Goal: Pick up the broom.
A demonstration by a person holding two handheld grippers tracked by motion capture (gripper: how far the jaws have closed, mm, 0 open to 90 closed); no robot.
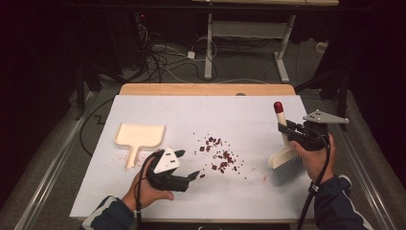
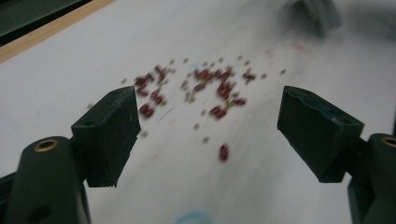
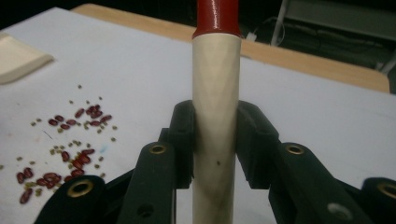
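The hand brush (image 1: 286,158) hangs over the right part of the bench, near its right edge, its pale wooden handle (image 3: 216,121) standing nearly upright with the red cap (image 1: 277,106) at the top and the grey bristles (image 1: 288,170) at the bottom, close above the white sheet (image 1: 249,115); whether the bristles touch the sheet cannot be told. The right gripper (image 1: 292,132) has its jaws pressed together on the handle, one pad on each side of it, just below the red cap. The right hand (image 1: 313,155) holds that gripper from below.

Toward the middle of the bench lies a loose scatter of red beans (image 1: 219,154), mixed with smaller greenish grains (image 3: 60,149), well apart from the bristles. The left gripper (image 1: 187,165) sits just beside the near-left side of the scatter, pointing at it, its jaws spread wide with nothing between them.

A cream dustpan (image 1: 138,139) lies flat toward the bench's left edge, its handle pointing to the near edge, close behind the left hand (image 1: 148,189).
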